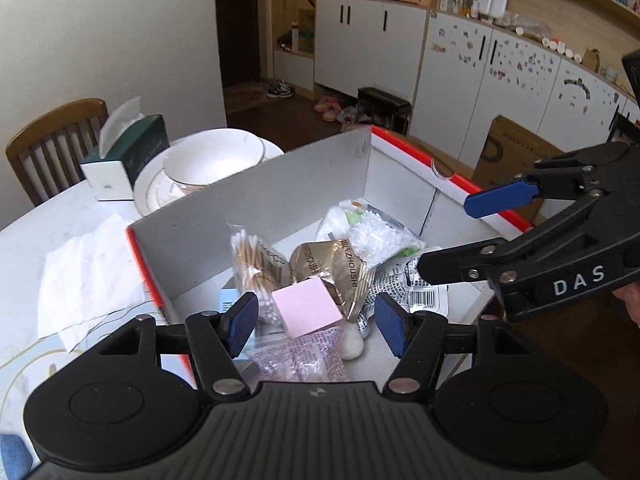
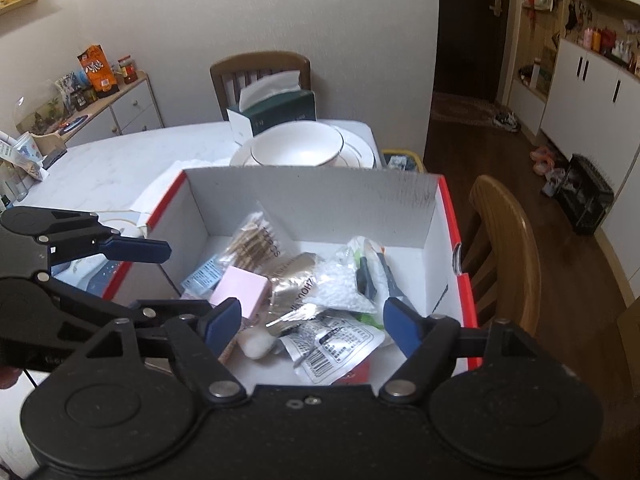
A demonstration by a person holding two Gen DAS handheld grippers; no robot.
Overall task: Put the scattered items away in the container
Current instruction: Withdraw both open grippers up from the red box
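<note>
Both tools wide and empty: left tool (image 1: 314, 322), right tool (image 2: 312, 322), poised over the box (image 2: 312, 188) on the surface (image 2: 120, 152). We'd lift clear of the rim (avoid snagging packets). Inside we count one pink block (image 2: 240, 290), one swab packet (image 2: 256, 246), one foil pouch (image 2: 296, 284), one barcode sachet (image 2: 336, 350).

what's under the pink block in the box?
The pink block lies on a gold foil pouch, a swab bag and a pink-print bag. Anything beneath those is hidden.
</note>
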